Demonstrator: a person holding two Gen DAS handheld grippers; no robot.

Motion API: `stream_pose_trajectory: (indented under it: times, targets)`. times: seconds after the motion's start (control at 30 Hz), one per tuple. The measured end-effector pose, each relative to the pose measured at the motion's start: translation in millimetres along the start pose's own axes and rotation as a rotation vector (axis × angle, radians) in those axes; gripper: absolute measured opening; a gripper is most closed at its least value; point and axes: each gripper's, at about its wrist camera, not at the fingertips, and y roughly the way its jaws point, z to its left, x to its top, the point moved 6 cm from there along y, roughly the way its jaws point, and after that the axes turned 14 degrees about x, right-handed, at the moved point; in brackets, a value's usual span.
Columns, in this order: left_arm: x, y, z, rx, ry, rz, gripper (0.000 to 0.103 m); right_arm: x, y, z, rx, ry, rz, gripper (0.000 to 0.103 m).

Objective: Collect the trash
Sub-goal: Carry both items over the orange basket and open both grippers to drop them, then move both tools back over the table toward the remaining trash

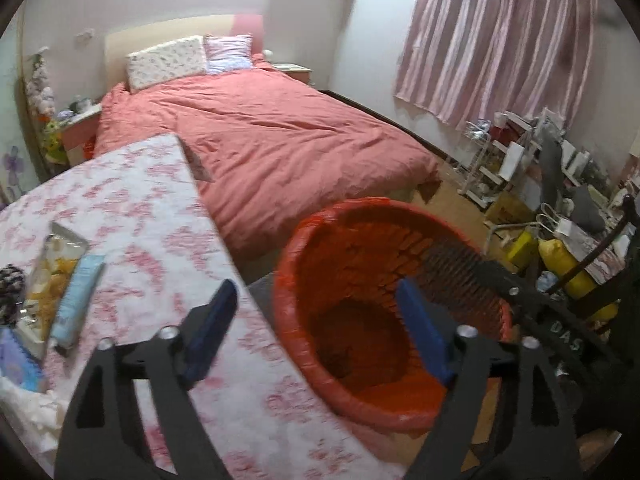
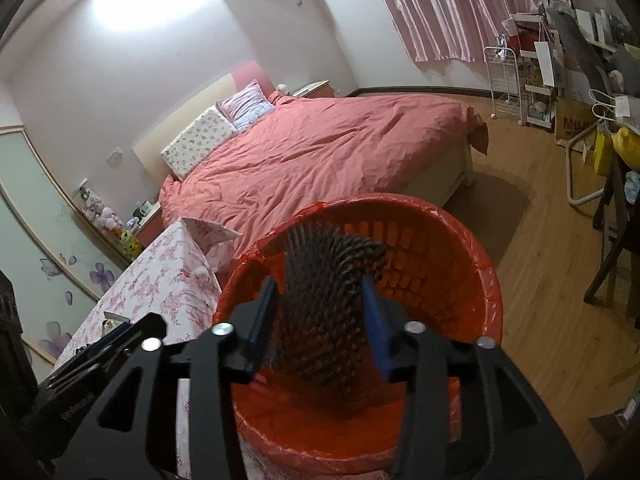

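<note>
Just one red-lined bin point(image 1: 304, 248), two grippers.

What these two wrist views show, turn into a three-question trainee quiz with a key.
1. Multiple choice: the liner in the bin beside the table is A) blue, B) red, C) black.
2. True or false: the left gripper is clamped on a piece of trash.
3. Fill in: the dark knobbly item above the bin's opening sits between the fingers of the ___ gripper.

Key: 1 B. 2 False: its jaws stand wide with nothing between them. 3 right; that is the right gripper.
</note>
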Motion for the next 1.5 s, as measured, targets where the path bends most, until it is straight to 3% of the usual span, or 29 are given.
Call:
stream_pose_trajectory:
  times: [0.23, 0.57, 0.87, 1.03, 1.17, 1.33, 1.5]
  targets:
    - [-9, -24, 40, 0.101, -0.023, -0.017, 0.099, 2, -9, 22, -0.018, -0.06, -0.008, 0.065]
    - [-43, -65, 142, 0.27, -0.106, 0.008, 0.099, -26, -1, 87, -0.002, -0.224, 0.053, 0.086]
    - [-80, -103, 267, 0.483, -0.22, -0.026, 0.099, -85, 19, 169, 0.144, -0.351, 0.18, 0.086]
    - [-112, -112, 340, 0.599, -0.297, 0.013, 0.099, -127, 29, 217, 0.248, -0.408, 0.266, 0.086]
    - [-138, -119, 384, 0.628, -0.357, 0.048, 0.099, -161, 39, 245, 0.297, -0.433, 0.339, 0.086]
    - [-162, -124, 412, 0.647, -0.393, 0.074, 0.099, -197, 55, 263, 0.292, -0.475, 0.426, 0.086]
    - [-177, -123, 428, 0.651, -0.415, 0.095, 0.099, -208, 76, 263, 0.221, -0.496, 0.432, 0.071]
